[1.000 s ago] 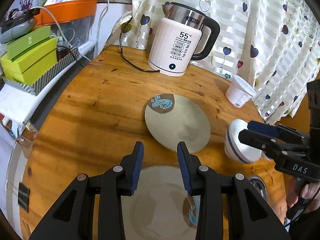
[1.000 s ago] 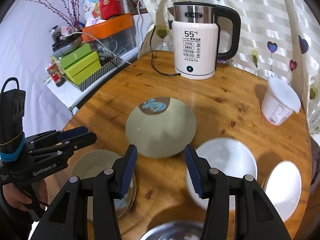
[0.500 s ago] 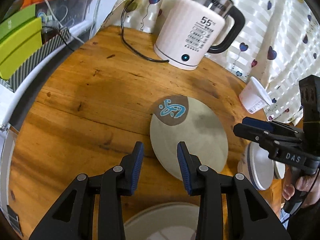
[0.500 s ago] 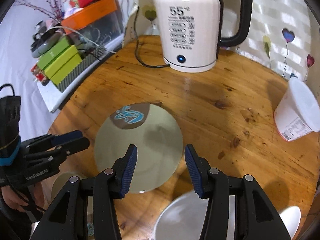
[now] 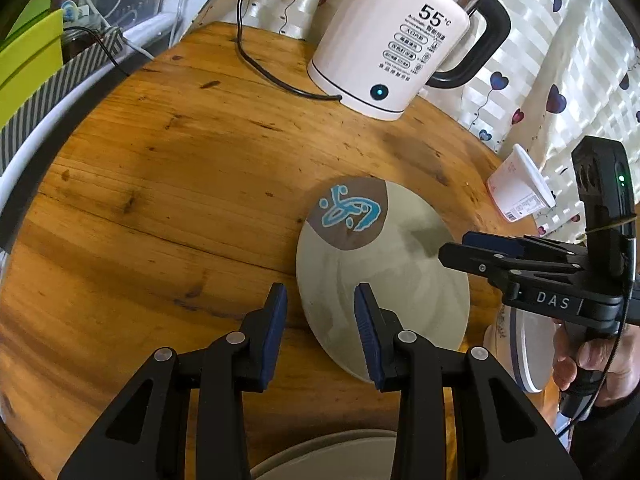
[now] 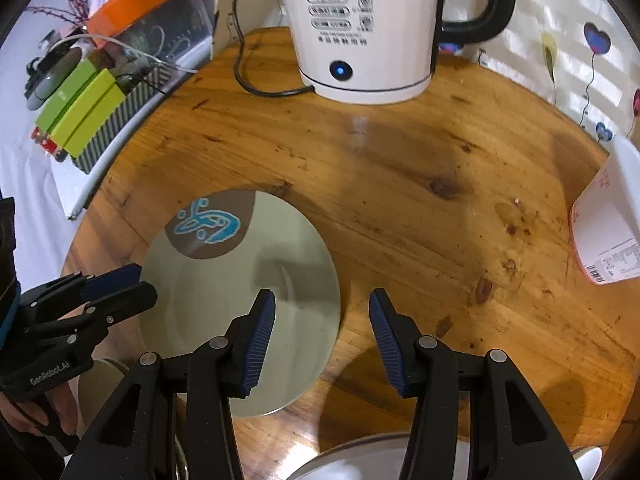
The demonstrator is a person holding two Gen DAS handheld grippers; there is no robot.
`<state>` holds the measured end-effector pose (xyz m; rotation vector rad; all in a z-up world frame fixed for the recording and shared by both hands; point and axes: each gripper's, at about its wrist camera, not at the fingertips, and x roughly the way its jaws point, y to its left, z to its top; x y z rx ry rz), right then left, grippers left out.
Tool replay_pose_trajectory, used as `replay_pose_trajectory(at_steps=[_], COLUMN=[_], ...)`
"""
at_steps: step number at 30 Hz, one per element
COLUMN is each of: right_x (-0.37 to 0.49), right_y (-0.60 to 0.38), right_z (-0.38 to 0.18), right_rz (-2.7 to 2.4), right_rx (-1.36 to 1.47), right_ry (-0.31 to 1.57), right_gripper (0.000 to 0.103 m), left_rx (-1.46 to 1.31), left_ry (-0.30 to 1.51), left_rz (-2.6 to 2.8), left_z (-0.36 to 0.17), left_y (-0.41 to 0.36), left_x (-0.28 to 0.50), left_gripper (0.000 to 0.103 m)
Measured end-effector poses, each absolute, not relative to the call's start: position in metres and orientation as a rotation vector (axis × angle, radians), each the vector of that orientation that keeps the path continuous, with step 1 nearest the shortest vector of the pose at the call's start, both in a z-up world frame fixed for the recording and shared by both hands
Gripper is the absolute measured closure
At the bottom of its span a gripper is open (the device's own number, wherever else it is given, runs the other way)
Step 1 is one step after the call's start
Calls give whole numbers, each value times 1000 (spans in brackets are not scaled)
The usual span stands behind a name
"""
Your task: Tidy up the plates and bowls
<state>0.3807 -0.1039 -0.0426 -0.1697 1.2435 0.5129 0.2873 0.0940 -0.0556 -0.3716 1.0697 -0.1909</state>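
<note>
Jaws: both pairs stand apart with nothing between the pads; the left gripper (image 5: 320, 320) straddles the near-left edge of the grey plate (image 5: 384, 280), and the right gripper (image 6: 322, 330) hangs over the plate's right edge, its left pad above the plate, its right pad above bare wood.
Grey plate: a flat, matt, round disc lying on the wooden table (image 5: 160, 200), in front of the kettle (image 5: 396, 40); a brown patch with a blue squiggle marks the edge toward the kettle.
Table: round, varnished orange wood, with knots, dark scratches and stains.
Kettle: white glossy body, black handle, a lit blue dot low on its front, a black cord (image 5: 256, 68) trailing off behind the plate's left side.
Left view only: a white bowl with a dark band (image 5: 528, 348) just right of the plate, partly behind the right gripper, and a hand (image 5: 592, 356) gripping that tool's handle.
Right view only: green boxes (image 6: 80, 108) and an orange-lidded tub (image 6: 148, 4) off the table, far left of the plate.
Both views: a white plastic cup (image 6: 608, 232), tilted, well right of the plate.
Pose: both grippers point steeply down at the plate.
</note>
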Motion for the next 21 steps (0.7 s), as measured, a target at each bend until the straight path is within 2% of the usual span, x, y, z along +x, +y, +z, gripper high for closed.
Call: replay_pose_trajectory(at_steps=[2,5,8,21], right_x=[383,383,383,383], right_y=[-105,-105,-103,-103], right_z=[-46,-49,-50,-47], right_rz=[513,527,544,543], right_rx=[-162,-157,-149,-131], right_ry=[1257,1272,1270,1252], right_gripper=[56,71,77,78], left_rx=[-372,-370,-368,-346], left_ry=[1076,1081,1081,1073], left_rz=[-196,-205,-214,-203], left_z=[-58,-61,-62,-56], left_y=[92,89,86,82], left_x=[289,289,290,289], left_gripper=[67,67,67,67])
